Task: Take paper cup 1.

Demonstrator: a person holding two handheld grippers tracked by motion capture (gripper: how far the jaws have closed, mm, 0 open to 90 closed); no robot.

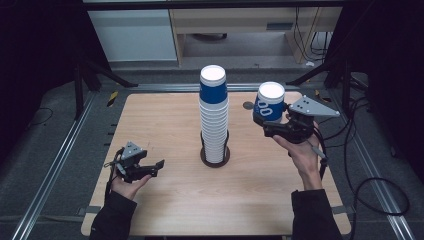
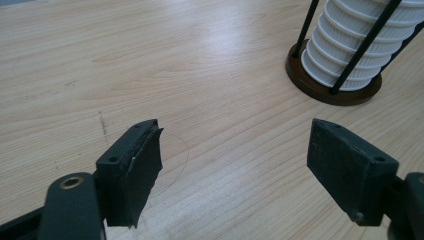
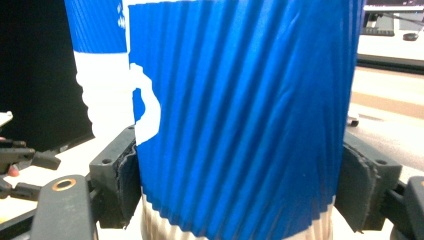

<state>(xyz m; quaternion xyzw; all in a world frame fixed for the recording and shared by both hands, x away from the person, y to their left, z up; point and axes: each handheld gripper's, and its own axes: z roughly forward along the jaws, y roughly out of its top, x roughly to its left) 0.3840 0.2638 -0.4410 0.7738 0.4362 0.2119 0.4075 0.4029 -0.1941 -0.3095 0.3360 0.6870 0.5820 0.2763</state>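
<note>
Progress: your right gripper [image 1: 276, 126] is clamped on one blue cup [image 1: 269, 103], held off the table right of the stack [image 1: 214, 115], w/ left gripper [image 1: 155, 167] spread wide & empty, so placing it's still left.

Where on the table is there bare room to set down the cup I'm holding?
Bare wood lies between the cup stack and the table right edge, under the held cup in the right tongs. The near edge between both forearms is free too. Around the stack's base ring and the left tongs it is crowded.
</note>
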